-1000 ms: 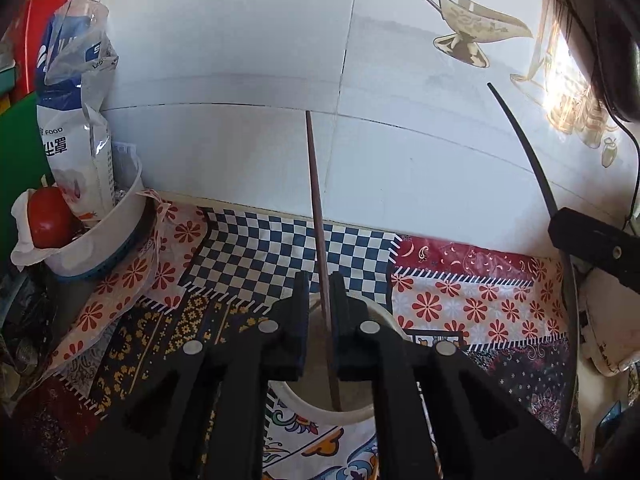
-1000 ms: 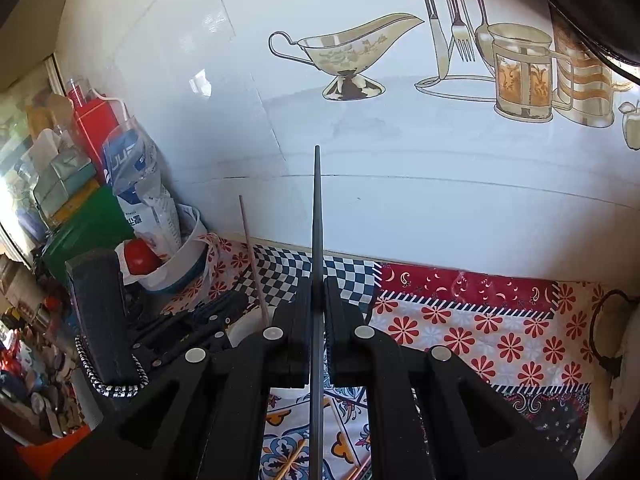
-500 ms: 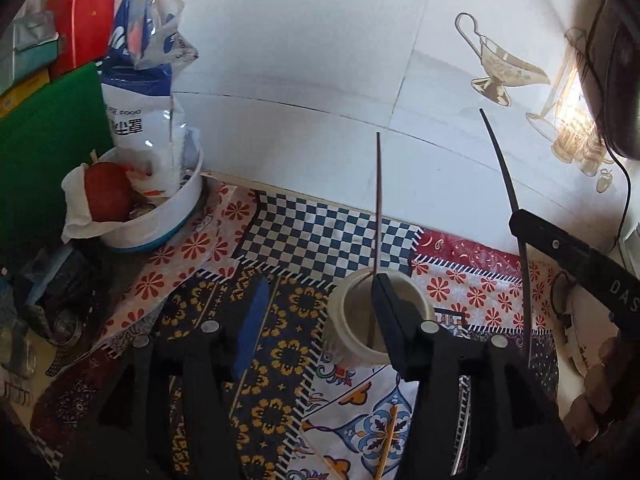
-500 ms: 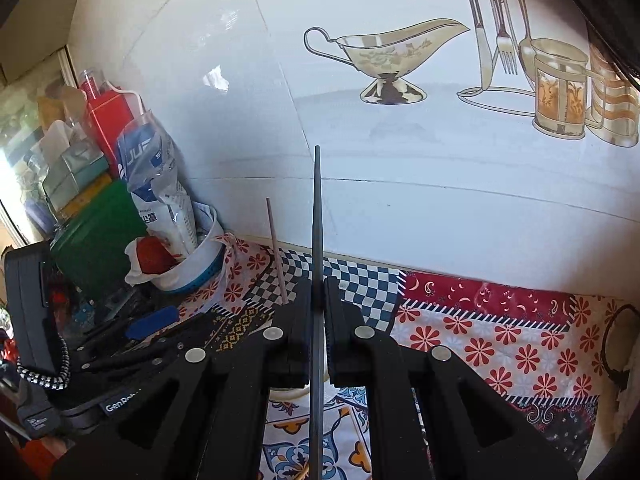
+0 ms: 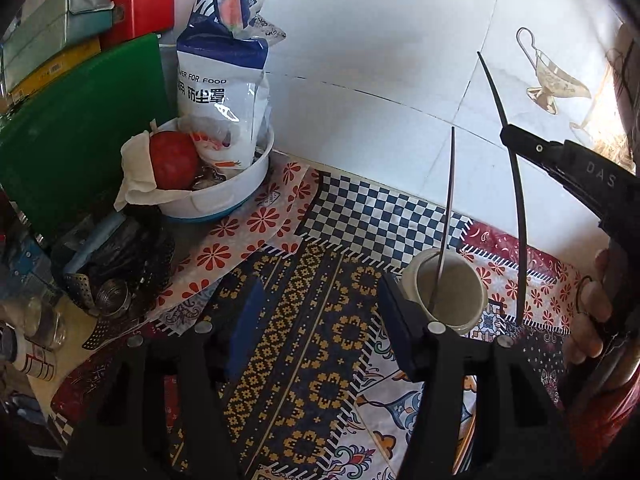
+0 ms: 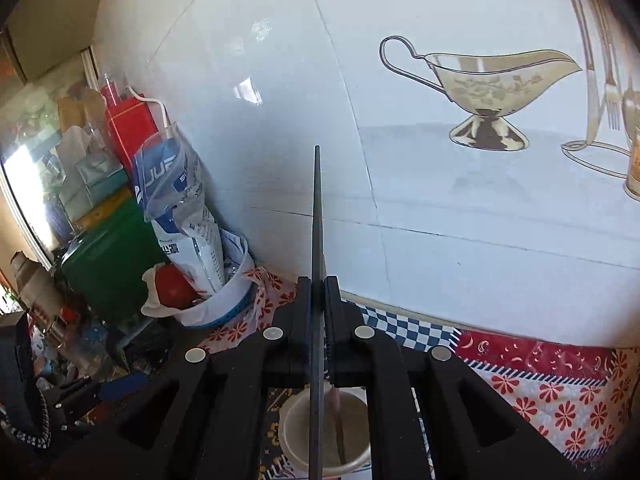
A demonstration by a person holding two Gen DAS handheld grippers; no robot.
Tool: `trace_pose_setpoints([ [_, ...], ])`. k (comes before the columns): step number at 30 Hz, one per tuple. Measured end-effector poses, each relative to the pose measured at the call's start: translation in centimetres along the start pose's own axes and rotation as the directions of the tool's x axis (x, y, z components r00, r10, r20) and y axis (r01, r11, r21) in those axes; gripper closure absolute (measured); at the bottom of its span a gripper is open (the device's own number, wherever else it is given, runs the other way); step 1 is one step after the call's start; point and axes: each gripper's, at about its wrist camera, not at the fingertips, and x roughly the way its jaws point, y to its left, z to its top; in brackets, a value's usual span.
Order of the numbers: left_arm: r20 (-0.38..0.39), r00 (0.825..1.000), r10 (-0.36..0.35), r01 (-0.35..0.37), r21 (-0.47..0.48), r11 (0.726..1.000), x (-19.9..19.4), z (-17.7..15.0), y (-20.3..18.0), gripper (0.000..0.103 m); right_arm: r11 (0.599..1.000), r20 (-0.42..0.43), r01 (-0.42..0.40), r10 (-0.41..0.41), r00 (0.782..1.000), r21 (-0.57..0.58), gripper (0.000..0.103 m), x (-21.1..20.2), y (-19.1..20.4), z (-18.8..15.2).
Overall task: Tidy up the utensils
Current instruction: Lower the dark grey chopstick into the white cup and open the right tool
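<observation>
Second chopstick poised over the cup

The left gripper (image 5: 316,308) stands wide apart, holding nothing; one brown chopstick (image 5: 448,216) already leans inside the white cup (image 5: 448,292) on the patterned bench (image 5: 320,344). The right gripper (image 6: 319,312) is clamped on a black chopstick (image 6: 317,216), upright above the cup; next, likely lower its tip inside the rim, then release
</observation>
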Motion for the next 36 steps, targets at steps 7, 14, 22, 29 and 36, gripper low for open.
trace_pose_setpoints([
  [7, -0.022, 1.0, 0.007, -0.006, 0.035, 0.999, 1.0, -0.2, -0.4, 0.045, 0.998, 0.105, 0.055, -0.055, 0.993, 0.006, 0.098, 1.6, -0.5, -0.7],
  [14, -0.024, 1.0, 0.001, 0.0, 0.049, 0.999, 1.5, 0.2, -0.6, 0.045, 0.991, 0.181, 0.13, -0.123, 0.976, -0.029, 0.098, 2.1, -0.4, -2.9],
  [22, -0.035, 0.999, -0.015, 0.017, 0.045, 0.999, 2.1, 0.1, -0.7, 0.045, 0.989, 0.087, 0.136, -0.131, 0.988, -0.054, 0.098, 2.6, -1.3, -5.5],
  [29, -0.045, 0.998, -0.042, 0.045, 0.057, 0.997, 2.1, -0.3, -1.4, 0.045, 0.996, -0.067, 0.058, -0.063, 0.996, -0.065, 0.097, 2.1, -1.7, -6.3],
  [36, -0.06, 0.995, -0.076, 0.081, 0.085, 0.993, 1.9, -0.8, -2.6, 0.045, 0.999, -0.185, 0.006, -0.013, 0.983, -0.035, 0.083, 1.4, -1.5, -6.6],
])
